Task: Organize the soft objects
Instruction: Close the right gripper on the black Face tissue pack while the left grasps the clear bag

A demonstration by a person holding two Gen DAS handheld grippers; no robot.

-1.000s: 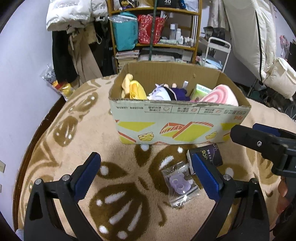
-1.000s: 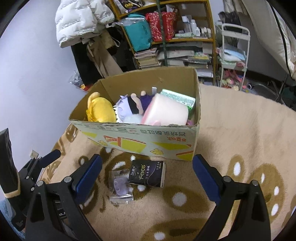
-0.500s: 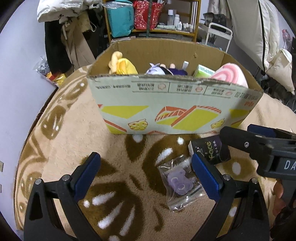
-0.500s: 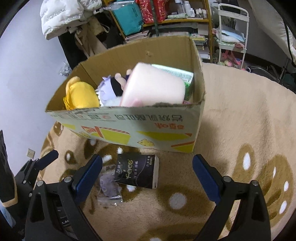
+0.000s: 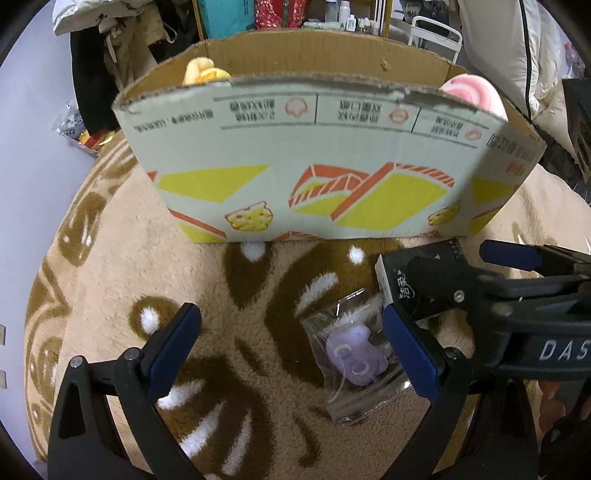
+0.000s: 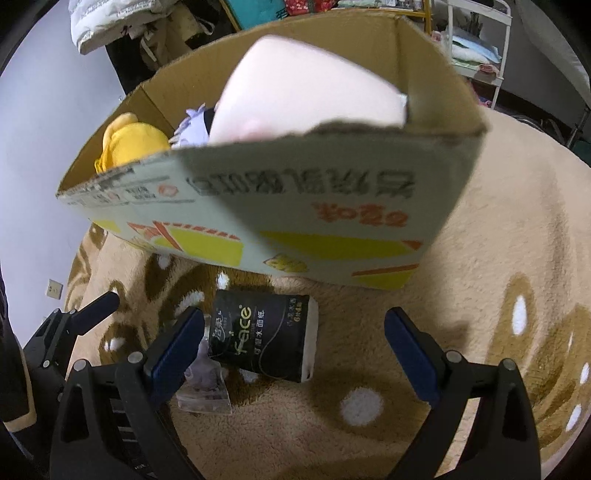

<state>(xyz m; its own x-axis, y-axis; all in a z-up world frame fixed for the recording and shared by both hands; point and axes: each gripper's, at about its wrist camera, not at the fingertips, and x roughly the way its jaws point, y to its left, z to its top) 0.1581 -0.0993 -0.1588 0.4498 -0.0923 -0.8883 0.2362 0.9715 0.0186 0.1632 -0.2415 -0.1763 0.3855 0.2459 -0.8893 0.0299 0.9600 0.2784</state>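
While both tools hover: fingers apart, empty.
Right gripper point(image 6: 293, 345): straddles tissue pack point(image 6: 264, 339), seemingly for pickup.
Left gripper point(image 5: 291, 345): near bagged toy point(image 5: 354, 356).
Box point(image 5: 317, 155): far, likely destination.

Shelf point(image 5: 295, 18): behind the rug's far edge, holding bags and bottles.
Jacket point(image 6: 110, 22): white, hanging at far left.

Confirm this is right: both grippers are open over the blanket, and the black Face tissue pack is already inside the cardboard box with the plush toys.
Wrong on one point: the black Face tissue pack lies on the blanket in front of the cardboard box, not inside it, as the right wrist view shows. Both grippers are open.
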